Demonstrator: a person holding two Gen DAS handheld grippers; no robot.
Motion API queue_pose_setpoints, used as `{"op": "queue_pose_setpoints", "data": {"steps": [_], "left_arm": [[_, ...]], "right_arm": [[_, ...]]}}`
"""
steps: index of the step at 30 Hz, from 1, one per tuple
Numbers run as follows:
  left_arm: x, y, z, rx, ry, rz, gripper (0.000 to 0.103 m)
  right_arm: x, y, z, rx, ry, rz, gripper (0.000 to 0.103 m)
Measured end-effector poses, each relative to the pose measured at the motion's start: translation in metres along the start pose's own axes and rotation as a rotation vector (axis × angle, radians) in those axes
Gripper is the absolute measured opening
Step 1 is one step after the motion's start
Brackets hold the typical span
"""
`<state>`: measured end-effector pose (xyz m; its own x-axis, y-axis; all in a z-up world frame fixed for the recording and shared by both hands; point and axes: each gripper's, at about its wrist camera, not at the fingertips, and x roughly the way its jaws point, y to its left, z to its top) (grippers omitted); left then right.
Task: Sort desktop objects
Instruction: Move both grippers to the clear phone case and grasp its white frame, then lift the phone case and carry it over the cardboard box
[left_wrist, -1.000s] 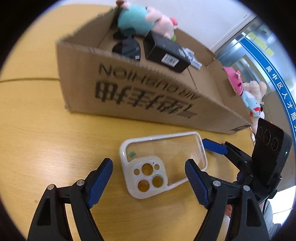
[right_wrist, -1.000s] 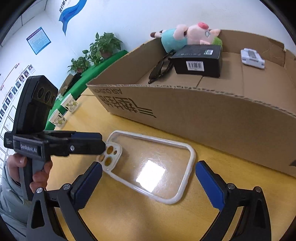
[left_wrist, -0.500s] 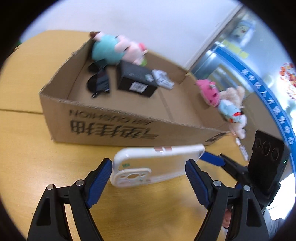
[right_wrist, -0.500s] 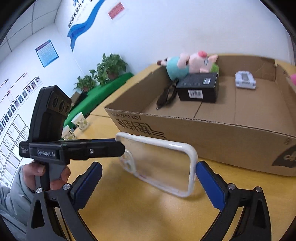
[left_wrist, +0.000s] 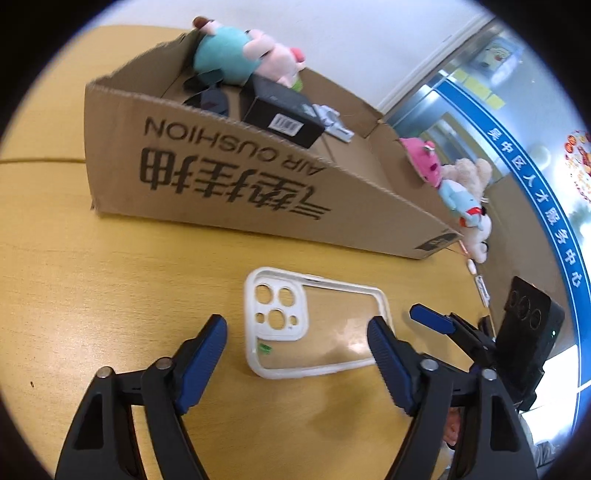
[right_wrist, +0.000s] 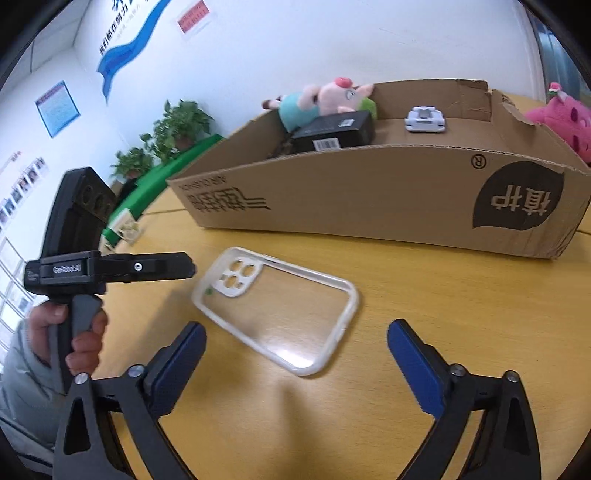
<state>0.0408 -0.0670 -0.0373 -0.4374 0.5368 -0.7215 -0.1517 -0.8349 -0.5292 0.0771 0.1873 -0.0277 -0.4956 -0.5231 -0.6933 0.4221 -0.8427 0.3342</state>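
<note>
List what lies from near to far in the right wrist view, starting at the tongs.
Right tongs → clear phone case on the table → cardboard box front wall → black boxed item → pig plush at the box's far end.

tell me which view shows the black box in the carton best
The left wrist view: the black box shows its top, front face and barcode label over the cardboard carton wall. The right wrist view shows the box farther off, smaller, its lower part cut by the wall.
</note>
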Motion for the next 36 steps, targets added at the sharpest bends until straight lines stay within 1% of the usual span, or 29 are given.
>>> {"op": "queue_pose_setpoints", "data": {"steps": [1,3,4,6,7,9,10,13,14,15,17,19,21,23,25,28,30,31,33,36], "left_arm": [[0.002,0.003,0.0,-0.005,0.008,0.003,0.063],[0.008,0.008,0.0,-0.026,0.033,0.021,0.048],[0.007,0.008,-0.001,-0.021,0.024,0.024,0.045],[0.008,0.006,-0.004,-0.003,0.028,0.039,0.038],[0.008,0.005,-0.005,0.007,0.028,0.05,0.034],[0.011,0.003,-0.008,0.015,0.045,0.075,0.009],[0.011,0.005,-0.008,0.018,0.04,0.089,0.007],[0.01,0.004,-0.009,0.023,0.036,0.105,0.007],[0.01,0.002,-0.01,0.03,0.034,0.115,0.007],[0.01,0.001,-0.011,0.036,0.035,0.121,0.007],[0.007,-0.004,-0.012,0.049,0.025,0.115,0.007],[0.003,-0.011,-0.011,0.069,0.008,0.116,0.007],[-0.005,-0.018,-0.007,0.078,-0.019,0.1,0.007],[-0.016,-0.031,0.001,0.104,-0.052,0.089,0.007],[-0.027,-0.047,0.01,0.141,-0.092,0.084,0.007],[-0.044,-0.069,0.029,0.187,-0.149,0.049,0.007],[-0.054,-0.083,0.044,0.208,-0.184,0.012,0.007],[-0.063,-0.092,0.055,0.235,-0.217,-0.005,0.007],[-0.075,-0.108,0.072,0.267,-0.266,-0.03,0.007],[-0.092,-0.126,0.094,0.315,-0.333,-0.035,0.007]], "right_arm": [[0.005,0.0,0.0,-0.012,0.016,-0.039,0.087],[0.011,-0.001,0.002,-0.013,0.035,-0.079,0.073],[0.014,-0.003,0.002,-0.012,0.039,-0.087,0.071],[0.019,-0.002,0.002,-0.031,0.051,-0.116,0.059],[0.021,-0.002,0.001,-0.041,0.058,-0.128,0.055],[0.023,0.002,0.0,-0.078,0.061,-0.164,0.045],[0.023,0.003,0.0,-0.087,0.064,-0.171,0.042],[0.023,0.003,-0.001,-0.101,0.06,-0.221,0.03],[0.023,0.001,-0.001,-0.092,0.055,-0.233,0.021],[0.021,-0.001,-0.001,-0.082,0.052,-0.231,0.014],[0.018,-0.009,-0.002,-0.046,0.047,-0.209,0.012],[0.016,-0.011,-0.001,-0.038,0.048,-0.213,0.011],[0.011,-0.011,-0.002,-0.031,0.037,-0.217,0.011],[-0.001,-0.011,0.0,-0.017,0.003,-0.212,0.011],[-0.018,-0.01,0.006,-0.011,-0.052,-0.211,0.011],[-0.054,-0.004,0.031,-0.042,-0.172,-0.236,0.011],[-0.072,0.0,0.047,-0.073,-0.224,-0.262,0.011],[-0.085,0.003,0.062,-0.099,-0.269,-0.285,0.011],[-0.104,0.007,0.085,-0.132,-0.327,-0.307,0.011],[-0.124,0.014,0.112,-0.178,-0.39,-0.331,0.011]]}}
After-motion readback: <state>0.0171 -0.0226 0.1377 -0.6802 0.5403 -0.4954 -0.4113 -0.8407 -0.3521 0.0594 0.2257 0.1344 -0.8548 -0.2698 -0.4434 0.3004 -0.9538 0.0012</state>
